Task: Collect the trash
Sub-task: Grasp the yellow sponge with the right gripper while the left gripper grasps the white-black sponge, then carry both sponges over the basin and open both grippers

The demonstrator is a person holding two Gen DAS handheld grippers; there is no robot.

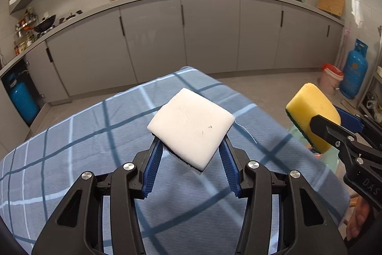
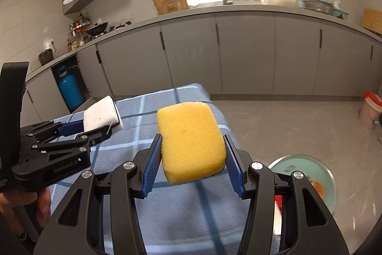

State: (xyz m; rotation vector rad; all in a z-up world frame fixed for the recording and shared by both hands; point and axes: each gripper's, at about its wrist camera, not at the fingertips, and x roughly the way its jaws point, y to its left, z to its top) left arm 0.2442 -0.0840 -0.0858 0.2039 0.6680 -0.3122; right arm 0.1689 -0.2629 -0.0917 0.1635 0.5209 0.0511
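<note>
My left gripper (image 1: 189, 143) is shut on a white sponge (image 1: 191, 128) with a dark underside, held in the air above the blue checked tablecloth (image 1: 83, 159). My right gripper (image 2: 192, 142) is shut on a yellow sponge (image 2: 191, 142), also lifted clear of the cloth. In the left wrist view the yellow sponge (image 1: 312, 111) and the right gripper show at the right edge. In the right wrist view the white sponge (image 2: 101, 115) and the left gripper show at the left, with a hand on the handle.
A pale green round bin (image 2: 303, 171) with orange scraps inside stands on the floor right of the table. A grey cabinet run (image 1: 191, 32) with a sink faces me. Blue gas cylinders (image 1: 354, 68) and a lidded bucket (image 1: 330, 78) stand at the sides.
</note>
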